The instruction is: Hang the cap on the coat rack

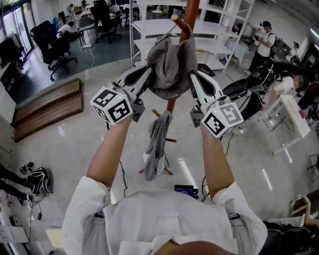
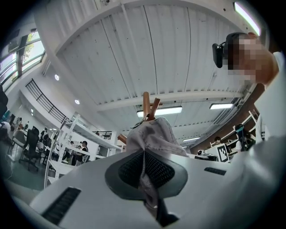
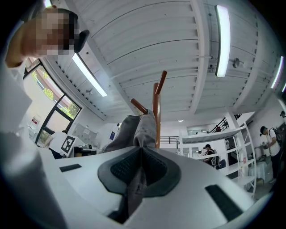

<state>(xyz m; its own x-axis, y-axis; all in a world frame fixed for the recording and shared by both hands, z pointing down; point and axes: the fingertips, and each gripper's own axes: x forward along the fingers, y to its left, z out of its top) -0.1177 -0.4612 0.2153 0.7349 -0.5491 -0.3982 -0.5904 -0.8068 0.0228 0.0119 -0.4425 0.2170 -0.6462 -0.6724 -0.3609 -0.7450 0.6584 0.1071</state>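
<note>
A grey cap (image 1: 171,64) hangs against the brown wooden coat rack (image 1: 190,15), just below a peg (image 1: 180,24). My left gripper (image 1: 149,74) is shut on the cap's left edge and my right gripper (image 1: 192,74) is shut on its right edge. In the left gripper view the cap (image 2: 152,136) bunches up from between the jaws with the rack's pegs (image 2: 149,106) right behind it. In the right gripper view the cap (image 3: 134,132) rises from the jaws beside the rack's pole (image 3: 156,112). A grey garment (image 1: 157,147) hangs lower on the rack.
White shelving (image 1: 209,30) stands behind the rack. A person (image 1: 261,42) stands at the far right by a white table (image 1: 291,119). Office chairs (image 1: 55,47) and a wooden bench (image 1: 47,107) are on the left. A backpack (image 1: 37,180) lies on the floor.
</note>
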